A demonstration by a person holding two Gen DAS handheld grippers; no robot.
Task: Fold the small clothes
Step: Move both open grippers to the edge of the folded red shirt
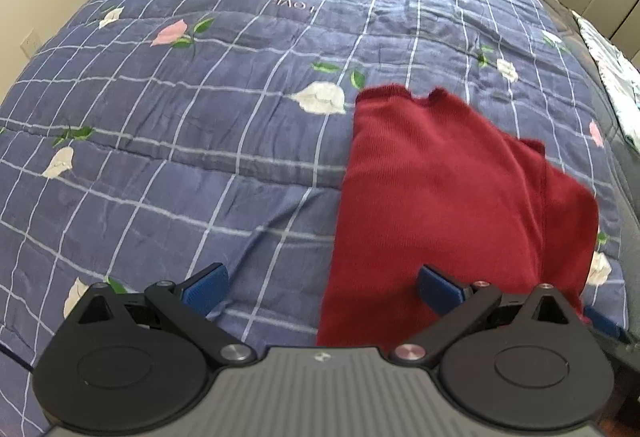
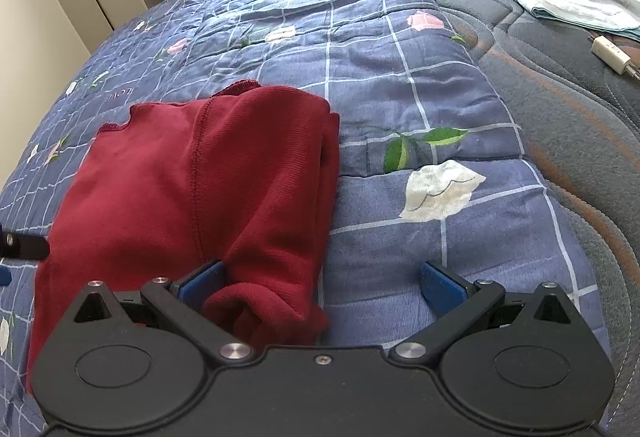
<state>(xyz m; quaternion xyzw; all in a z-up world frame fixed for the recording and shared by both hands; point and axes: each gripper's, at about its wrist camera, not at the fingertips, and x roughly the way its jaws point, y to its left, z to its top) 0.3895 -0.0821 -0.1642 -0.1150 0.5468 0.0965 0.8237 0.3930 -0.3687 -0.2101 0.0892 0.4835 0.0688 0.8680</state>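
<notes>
On the blue quilt [image 1: 200, 157] lies the red garment [image 1: 440, 197], partly folded. Both the left gripper [image 1: 320, 289] and right gripper [image 2: 322, 287] hover spread wide, holding nothing, apparently poised at its near edge for another fold.

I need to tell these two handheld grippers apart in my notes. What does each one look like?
Both share black linkage arms, round black side housings, silver pivot pins and blue ribbed finger pads. The left gripper has a grey ribbed centre plate with a small mark at its top edge. The right gripper has a plain black centre plate with one silver screw. No cables, hands or sleeves show.
</notes>
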